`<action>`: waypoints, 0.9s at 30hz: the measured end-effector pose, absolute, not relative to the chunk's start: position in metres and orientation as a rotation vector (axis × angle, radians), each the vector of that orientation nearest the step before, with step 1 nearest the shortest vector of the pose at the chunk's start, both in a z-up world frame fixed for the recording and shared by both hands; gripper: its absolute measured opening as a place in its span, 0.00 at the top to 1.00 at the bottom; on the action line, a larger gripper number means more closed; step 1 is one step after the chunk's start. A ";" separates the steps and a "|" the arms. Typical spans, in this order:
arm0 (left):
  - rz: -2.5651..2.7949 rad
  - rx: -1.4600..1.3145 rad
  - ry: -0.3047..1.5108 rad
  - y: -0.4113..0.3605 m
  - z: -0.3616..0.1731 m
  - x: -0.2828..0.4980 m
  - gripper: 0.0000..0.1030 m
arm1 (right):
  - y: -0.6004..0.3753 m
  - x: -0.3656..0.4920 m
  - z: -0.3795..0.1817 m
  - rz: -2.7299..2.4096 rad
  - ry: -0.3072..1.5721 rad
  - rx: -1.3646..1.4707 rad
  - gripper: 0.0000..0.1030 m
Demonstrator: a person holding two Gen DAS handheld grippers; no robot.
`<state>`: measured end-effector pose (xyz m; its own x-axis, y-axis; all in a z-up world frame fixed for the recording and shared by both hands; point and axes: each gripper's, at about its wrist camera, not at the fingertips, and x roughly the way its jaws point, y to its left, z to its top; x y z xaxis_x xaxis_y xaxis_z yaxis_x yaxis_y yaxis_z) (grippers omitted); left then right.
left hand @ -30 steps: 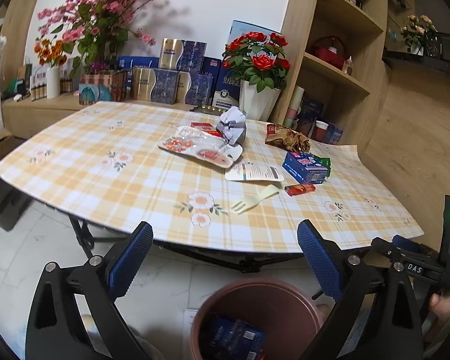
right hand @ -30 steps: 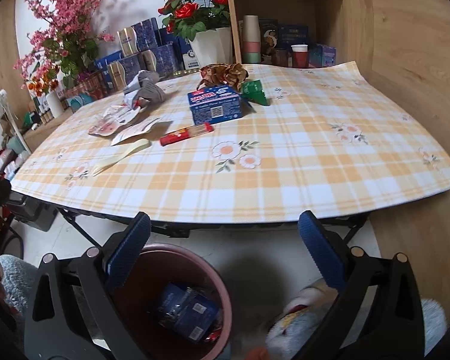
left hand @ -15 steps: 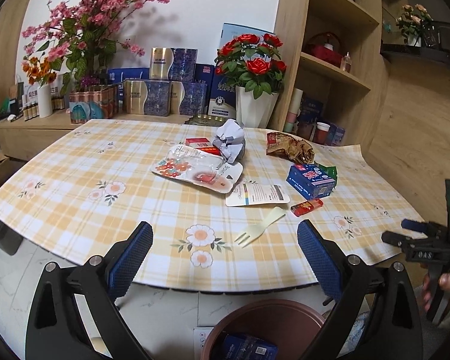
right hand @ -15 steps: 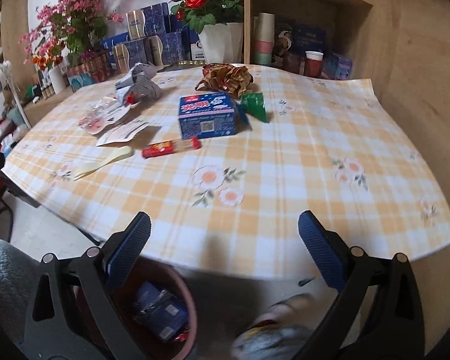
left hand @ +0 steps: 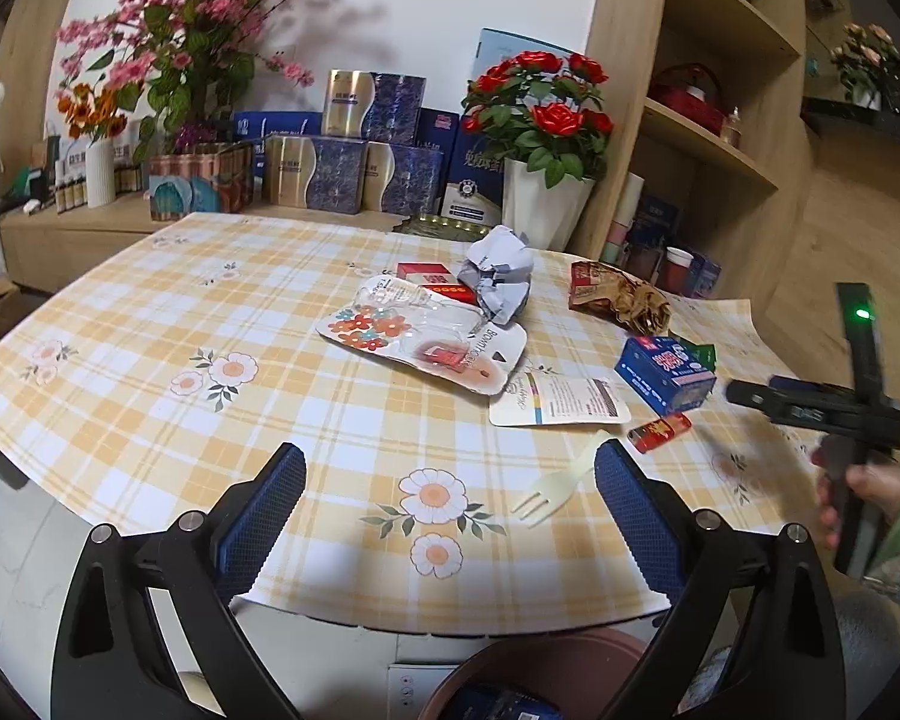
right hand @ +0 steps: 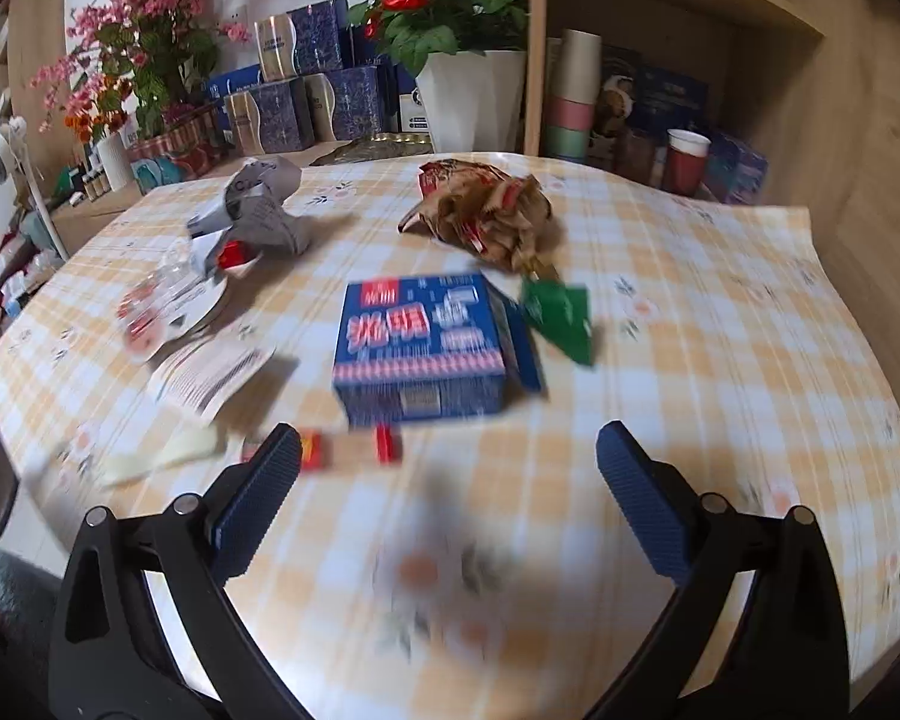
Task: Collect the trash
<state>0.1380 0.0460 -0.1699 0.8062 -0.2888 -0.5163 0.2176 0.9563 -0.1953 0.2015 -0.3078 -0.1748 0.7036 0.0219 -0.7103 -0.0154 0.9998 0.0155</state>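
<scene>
Yellow checked cloth covers the table [left hand: 120, 324], and the trash lies on it in front of shelves and flower pots. Nearest of all, a brown bin [left hand: 546, 669] sits on the floor just under the table edge, with some blue trash already inside. The left gripper [left hand: 450, 501] is spread wide and holds nothing; it hangs above the table edge, over the bin, pointing across the table. The right gripper [right hand: 447, 495] is also spread wide and empty, held low over the cloth and aimed at the blue box [right hand: 423, 348]. A hand [left hand: 864, 498] holds its handle. The picture from it is blurry, so I think it is moving. Just in front of the blue box lies a small red stick pack [right hand: 348, 450], with a pale plastic fork [left hand: 555, 489] and a white card [left hand: 561, 402] off to the left. A green packet [right hand: 561, 318] touches the box on its right. Behind the box is a crumpled brown wrapper [right hand: 486, 216], and to its left a grey paper ball [right hand: 258, 210]. To do it well, I would come down straight, put one finger on each side of the box, and squeeze gently so it does not slide.
</scene>
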 end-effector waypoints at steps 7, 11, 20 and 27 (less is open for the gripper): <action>-0.269 -0.131 0.589 0.048 -0.181 0.143 0.08 | -0.299 0.267 -0.198 0.054 0.880 0.044 0.06; -0.268 -0.149 0.619 0.051 -0.190 0.146 0.08 | -0.297 0.283 -0.209 0.042 0.916 0.033 0.06; -0.299 -0.145 0.651 0.045 -0.195 0.150 0.08 | -0.294 0.276 -0.214 0.066 0.897 -0.012 0.21; -0.336 -0.129 0.662 0.033 -0.193 0.153 0.08 | -0.299 0.247 -0.201 0.033 0.785 -0.033 0.21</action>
<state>0.1526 0.0329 -0.1932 0.7373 -0.3463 -0.5801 0.2646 0.9381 -0.2237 0.2472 -0.2991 -0.2011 0.7073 0.0176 -0.7067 -0.0425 0.9989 -0.0176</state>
